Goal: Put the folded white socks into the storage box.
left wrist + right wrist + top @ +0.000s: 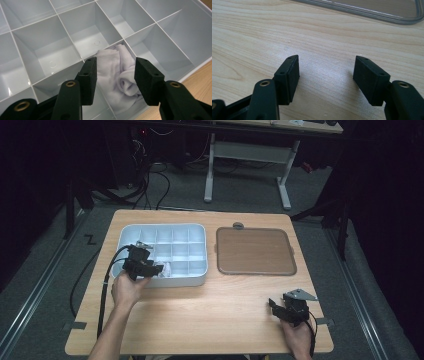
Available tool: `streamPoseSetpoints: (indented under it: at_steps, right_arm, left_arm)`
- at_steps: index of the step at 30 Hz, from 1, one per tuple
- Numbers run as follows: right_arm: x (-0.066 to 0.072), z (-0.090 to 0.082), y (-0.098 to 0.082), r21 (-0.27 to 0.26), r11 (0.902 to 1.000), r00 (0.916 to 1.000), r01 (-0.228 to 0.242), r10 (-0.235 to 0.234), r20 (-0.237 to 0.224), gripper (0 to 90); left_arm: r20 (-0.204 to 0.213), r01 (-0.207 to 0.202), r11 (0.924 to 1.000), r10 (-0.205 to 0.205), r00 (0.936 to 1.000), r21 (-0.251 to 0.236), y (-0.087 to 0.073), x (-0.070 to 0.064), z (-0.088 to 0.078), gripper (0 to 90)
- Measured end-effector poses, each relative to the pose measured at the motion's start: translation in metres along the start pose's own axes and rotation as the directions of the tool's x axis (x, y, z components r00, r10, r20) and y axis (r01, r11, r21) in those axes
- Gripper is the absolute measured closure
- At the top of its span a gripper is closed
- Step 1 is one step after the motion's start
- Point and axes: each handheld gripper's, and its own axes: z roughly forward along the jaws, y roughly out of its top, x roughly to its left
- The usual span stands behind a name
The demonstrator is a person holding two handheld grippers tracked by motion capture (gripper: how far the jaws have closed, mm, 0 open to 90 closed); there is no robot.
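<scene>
— Well, left gripper (115, 75) spread over the bin (200, 270), cloth (120, 77) bunched in a near-row cell, pads clear of it.
— Any risk?
— Probably a fold riding over the divider; could snag a jaw on lifting and drag the cloth back out. Might also tip the light bin.
— Right gripper (329, 72)?
— Spread too, empty, low over the bare counter (215, 315) at near right, well apart.
— Anything in the way?
— Brown tray (255, 251) right of the bin, just beside it. Nothing between.

Lighting, as I see it: table (200, 310) brightly lit from overhead, surroundings near black; soft glare on the wood; close views sharp, near jaws slightly blurred.
</scene>
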Motion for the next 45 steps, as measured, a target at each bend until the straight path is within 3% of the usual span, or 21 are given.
streamPoseSetpoints:
  at_steps: [11, 21, 30, 45]
  right_arm:
    - [0.0, 0.0, 0.0, 0.001, 1.0, 1.0, -0.001, 0.001, -0.004, 38.0]
    - [0.0, 0.0, 0.0, 0.001, 1.0, 1.0, -0.002, 0.002, -0.004, 37.9]
    - [0.0, 0.0, 0.0, 0.001, 1.0, 1.0, 0.0, 0.0, -0.005, 37.9]
    - [0.0, 0.0, 0.0, 0.002, 1.0, 1.0, -0.002, 0.002, -0.005, 37.9]
  left_arm:
    - [0.022, 0.044, 0.9977, -0.043, 0.9988, -0.052, 0.004, 0.009, -0.02, 51.2]
    - [0.044, 0.035, 0.9942, -0.03, 0.9985, -0.102, 0.006, 0.01, -0.045, 51.5]
    - [0.079, 0.059, 0.9882, -0.049, 0.9957, -0.141, 0.007, 0.007, -0.064, 51.7]
    - [0.093, 0.062, 0.9852, -0.048, 0.9945, -0.16, -0.005, 0.012, -0.085, 51.3]
